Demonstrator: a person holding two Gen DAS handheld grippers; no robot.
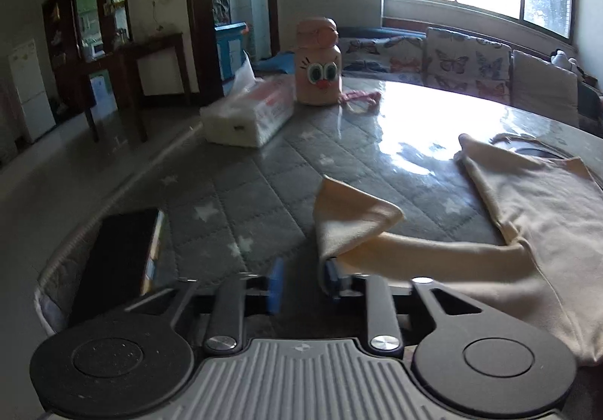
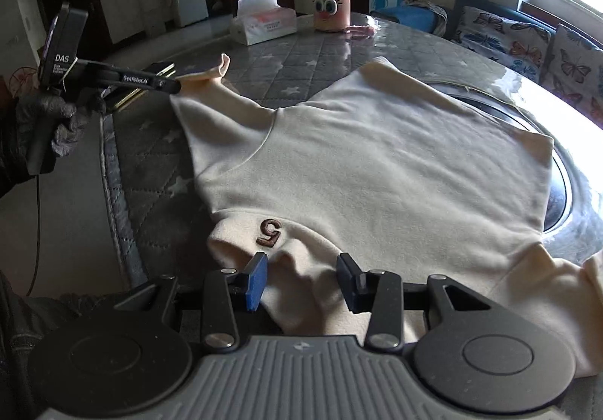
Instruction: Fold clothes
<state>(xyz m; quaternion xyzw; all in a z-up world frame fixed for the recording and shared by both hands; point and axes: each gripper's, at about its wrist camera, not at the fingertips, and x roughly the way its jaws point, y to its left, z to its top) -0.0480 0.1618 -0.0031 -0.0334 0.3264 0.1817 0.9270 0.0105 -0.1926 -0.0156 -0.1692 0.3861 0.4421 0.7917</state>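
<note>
So the big round table (image 2: 301,54) with the quilted grey star cover is being used as the folding surface, and the cream sweater (image 2: 377,164) is lying spread across the middle of it, mostly flat. No proper fold is being shown anywhere yet, so the job is looking barely started: body still open, both sleeves still out to the sides.

The left sleeve (image 1: 361,228) is being stretched out toward the left edge of the table, its cuff sticking up a bit. The left gripper (image 1: 301,275) is being held right at that cuff with its jaws apart; the cloth is lying against the right blue pad only, so it isn't being pinched.

On the near side, the right gripper (image 2: 301,278) is being hovered over the near edge of the sweater, beside the brown "5" patch (image 2: 269,231). Its jaws are standing apart with a bump of fabric sitting between them, not squeezed.

Far side of the table: a tissue pack (image 2: 264,26) and a pink cartoon bottle (image 2: 331,2) are being left well clear of the sweater. A dark phone (image 1: 120,250) is lying at the left edge.

Sleeves in, then body halved — all of that is probably still waiting.
</note>
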